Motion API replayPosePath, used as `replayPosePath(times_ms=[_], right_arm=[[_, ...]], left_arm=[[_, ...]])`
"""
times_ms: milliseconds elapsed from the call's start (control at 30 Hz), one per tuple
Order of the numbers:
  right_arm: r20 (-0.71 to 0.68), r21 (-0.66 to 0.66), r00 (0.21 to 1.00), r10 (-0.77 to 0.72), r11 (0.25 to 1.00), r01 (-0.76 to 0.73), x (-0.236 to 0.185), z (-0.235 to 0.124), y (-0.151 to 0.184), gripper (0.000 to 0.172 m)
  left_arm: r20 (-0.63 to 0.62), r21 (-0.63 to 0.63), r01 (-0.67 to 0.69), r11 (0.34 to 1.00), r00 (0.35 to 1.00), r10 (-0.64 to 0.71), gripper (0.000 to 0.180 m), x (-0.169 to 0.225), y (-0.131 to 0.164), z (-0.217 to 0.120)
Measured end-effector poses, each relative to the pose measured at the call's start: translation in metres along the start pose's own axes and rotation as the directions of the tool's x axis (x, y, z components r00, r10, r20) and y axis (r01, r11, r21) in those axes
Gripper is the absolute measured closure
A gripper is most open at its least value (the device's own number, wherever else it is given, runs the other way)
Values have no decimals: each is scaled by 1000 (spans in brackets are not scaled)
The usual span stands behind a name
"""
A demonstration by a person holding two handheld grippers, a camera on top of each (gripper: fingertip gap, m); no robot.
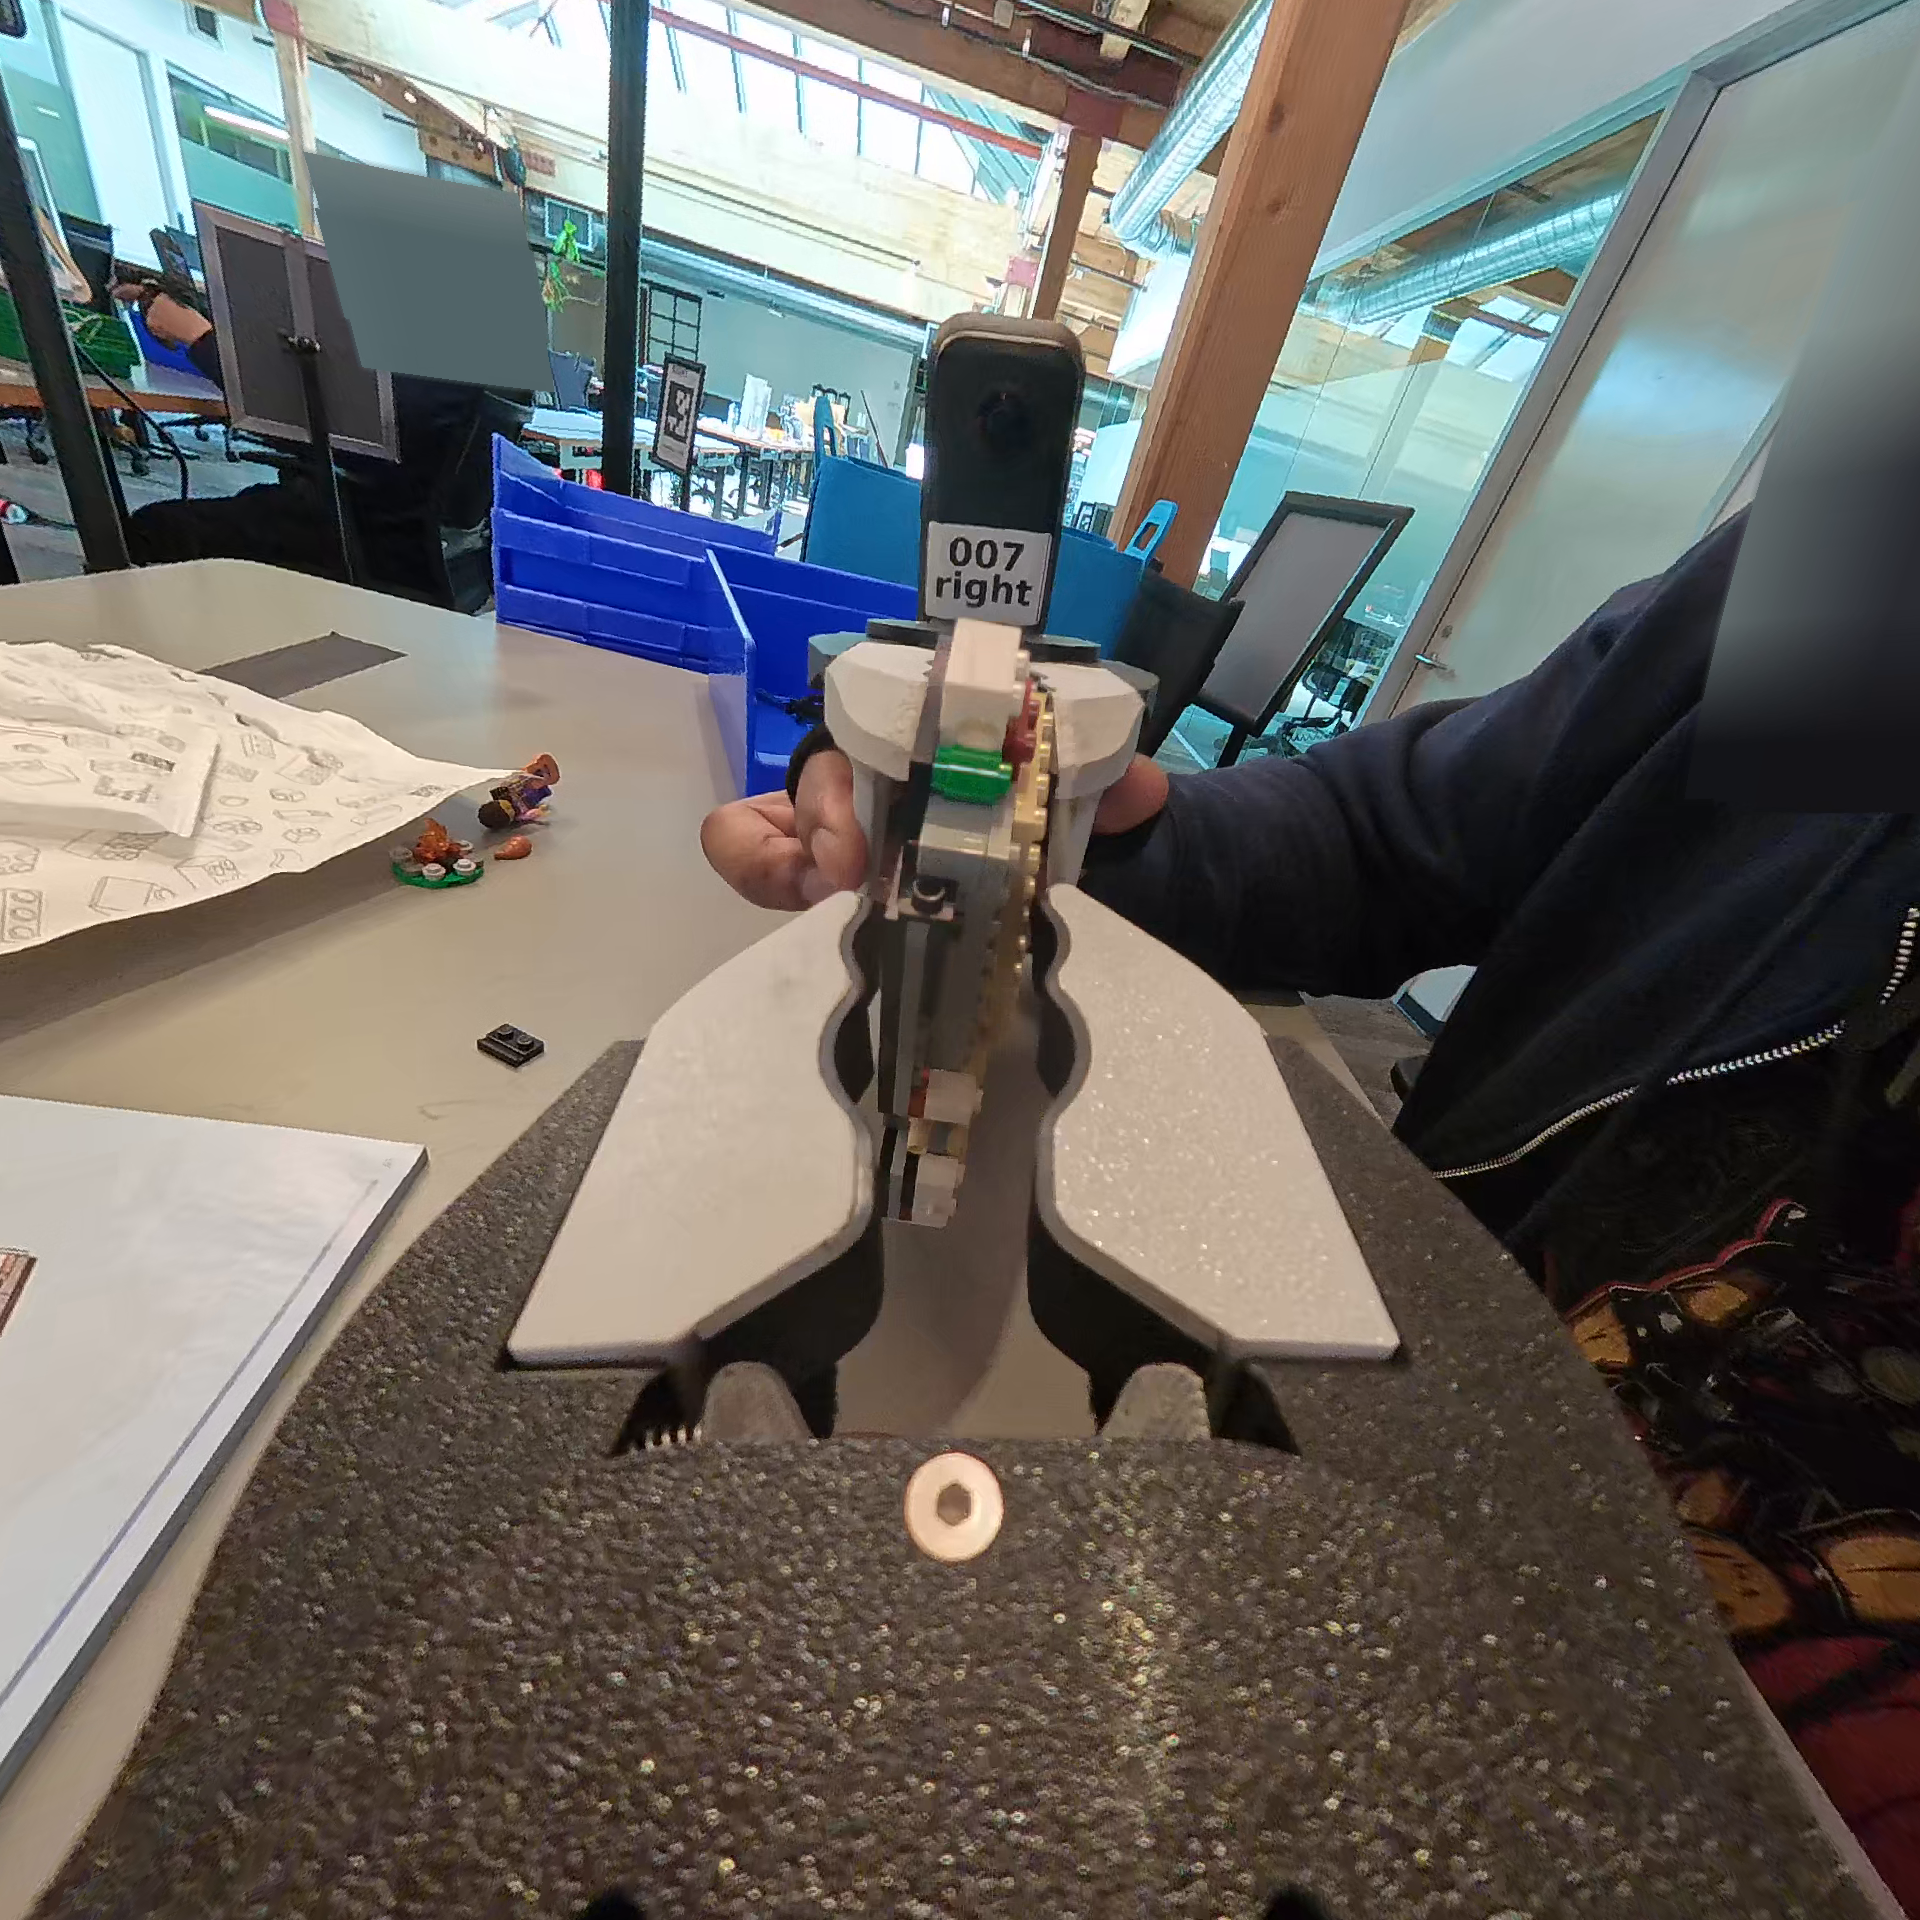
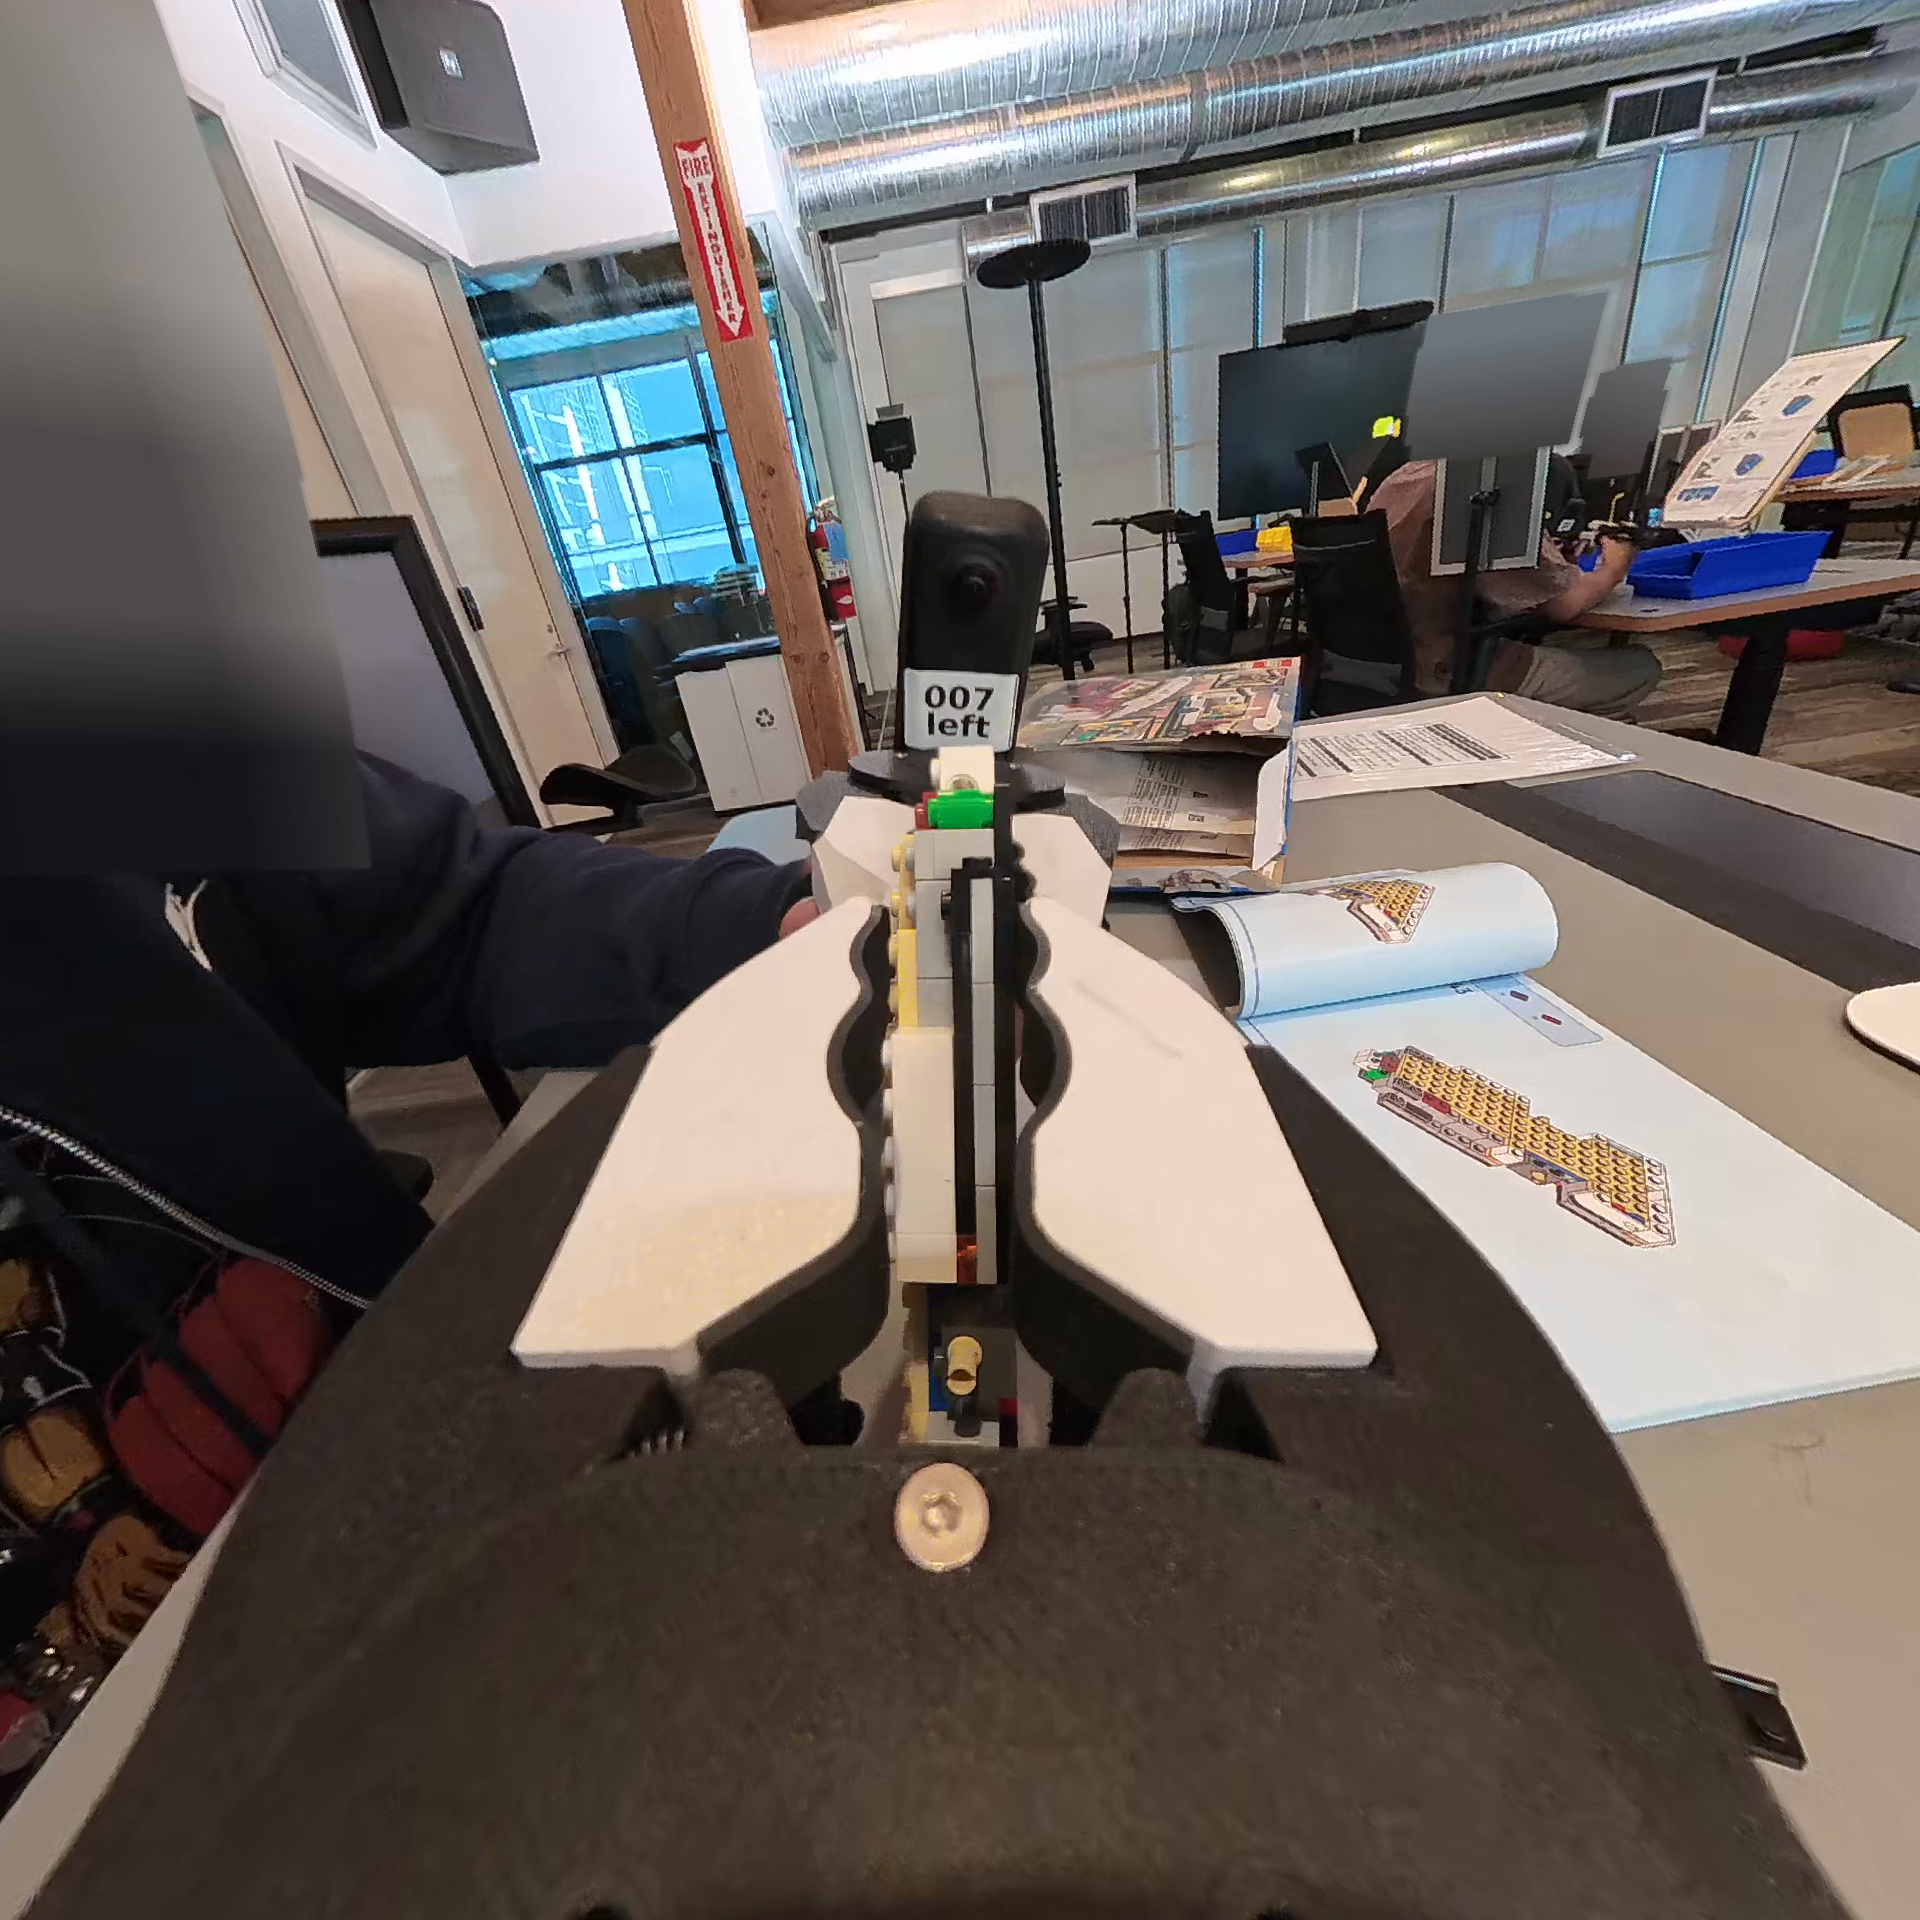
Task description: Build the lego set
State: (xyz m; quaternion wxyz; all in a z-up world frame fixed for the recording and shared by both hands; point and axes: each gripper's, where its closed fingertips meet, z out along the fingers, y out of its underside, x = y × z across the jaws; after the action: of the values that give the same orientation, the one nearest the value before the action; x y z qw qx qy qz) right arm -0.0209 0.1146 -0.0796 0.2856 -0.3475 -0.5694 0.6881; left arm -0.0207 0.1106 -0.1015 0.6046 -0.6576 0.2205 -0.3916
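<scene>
Left gripper (image 1: 956, 904) has its fingertips close against both flat faces of a long brick model (image 1: 940, 987), which stands edge-on and is lifted off the grey table (image 1: 623, 987). Whether those pads actually press, I cannot tell. At 12 o'clock in that view the right gripper (image 1: 966, 727) meets it head-on. In its own view the right gripper (image 2: 951, 914) is clamped on the model's other end, pads tight on the sides. Gripping from both ends probably keeps the thin build from twisting and leaves its studded face exposed.

Starting at 9 o'clock in the left wrist view, a creased paper sheet (image 1: 156, 769) printed with line drawings of bricks lies flat. Just right of it sit a small green round build (image 1: 436, 857) and a toy figure (image 1: 520, 795), probably parked out of the way. A loose dark plate (image 1: 511, 1042) lies nearer. Blue bins (image 1: 623, 582) stand at 11 o'clock.

In the right wrist view a red arrow-shaped sign (image 2: 712, 239) hangs on the wooden post at 11 o'clock. At 3 o'clock an instruction booklet (image 2: 1558, 1143) lies open, showing a tan studded build that looks like the model, probably for reference. Each gripper's camera carries a white printed tag, and a torn picture box (image 2: 1164, 707) and a printed page (image 2: 1455, 743) lie beyond.
</scene>
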Motion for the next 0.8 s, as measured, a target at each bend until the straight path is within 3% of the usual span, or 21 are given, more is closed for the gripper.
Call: replayPosePath(times_ms=[800], right_arm=[[94, 107, 995, 15, 994, -25, -15, -3, -11, 149]], left_arm=[[-59, 111, -44, 993, 997, 51, 157, 20, -16, 3]])
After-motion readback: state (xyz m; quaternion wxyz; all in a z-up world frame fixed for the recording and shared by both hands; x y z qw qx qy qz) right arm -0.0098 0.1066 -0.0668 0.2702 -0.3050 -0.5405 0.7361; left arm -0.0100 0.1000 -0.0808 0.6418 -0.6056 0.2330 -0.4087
